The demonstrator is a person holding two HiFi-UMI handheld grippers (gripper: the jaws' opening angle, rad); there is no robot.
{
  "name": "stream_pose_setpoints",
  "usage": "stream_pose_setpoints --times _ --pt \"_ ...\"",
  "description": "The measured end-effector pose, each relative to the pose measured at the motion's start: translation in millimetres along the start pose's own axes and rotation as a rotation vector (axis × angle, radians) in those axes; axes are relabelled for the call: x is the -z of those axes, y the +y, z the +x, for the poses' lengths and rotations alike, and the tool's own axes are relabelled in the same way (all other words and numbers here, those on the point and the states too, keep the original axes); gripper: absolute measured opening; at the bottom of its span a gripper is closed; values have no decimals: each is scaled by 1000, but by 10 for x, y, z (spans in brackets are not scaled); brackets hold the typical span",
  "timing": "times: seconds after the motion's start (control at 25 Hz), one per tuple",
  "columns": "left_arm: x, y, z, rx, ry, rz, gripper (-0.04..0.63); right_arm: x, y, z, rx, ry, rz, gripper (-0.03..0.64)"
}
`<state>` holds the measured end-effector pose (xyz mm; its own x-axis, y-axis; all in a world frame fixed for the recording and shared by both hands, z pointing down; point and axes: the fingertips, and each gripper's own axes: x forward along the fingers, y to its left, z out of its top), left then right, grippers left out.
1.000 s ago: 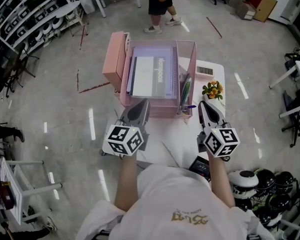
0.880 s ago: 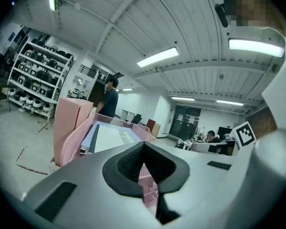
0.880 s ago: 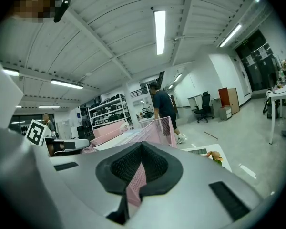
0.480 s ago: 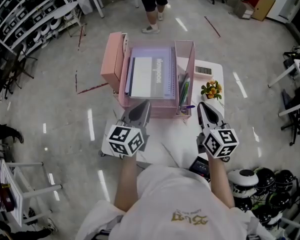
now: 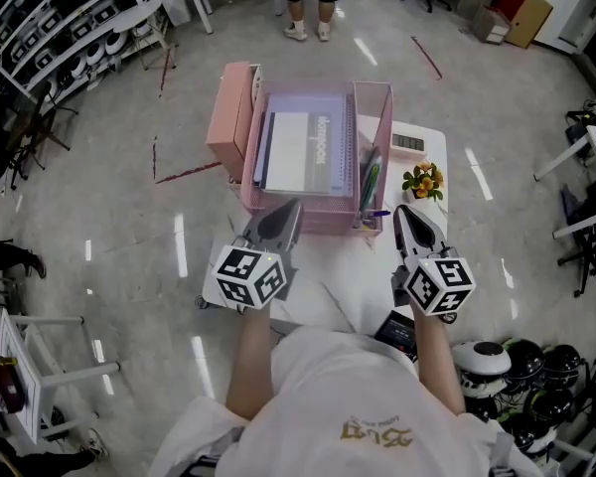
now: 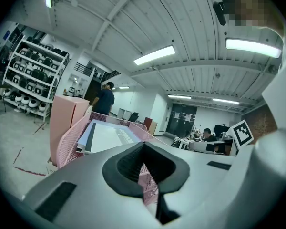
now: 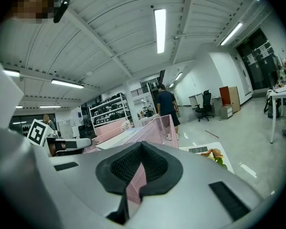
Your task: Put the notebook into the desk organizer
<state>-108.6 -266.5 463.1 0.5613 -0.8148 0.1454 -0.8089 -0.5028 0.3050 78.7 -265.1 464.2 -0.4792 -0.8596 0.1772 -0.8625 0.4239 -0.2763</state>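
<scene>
One notebook (image 5: 303, 152) lies flat inside the single pink mesh desk organizer (image 5: 308, 225). Two grippers sit just before it: left gripper (image 5: 284, 209) and right gripper (image 5: 407, 213), both with jaws pressed together, holding nothing.

Glossy grey floor (image 5: 99, 237); shelving rack (image 5: 60, 28) upper left; ribbed white ceiling (image 7: 109, 37), strip lights (image 7: 159, 30).
</scene>
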Motion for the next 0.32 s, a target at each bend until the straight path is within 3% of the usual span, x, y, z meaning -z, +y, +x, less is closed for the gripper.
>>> stream_pose_setpoints --times 0.32 --pt "26 -39 -34 0 19 20 14 6 0 -34 -16 1 8 9"
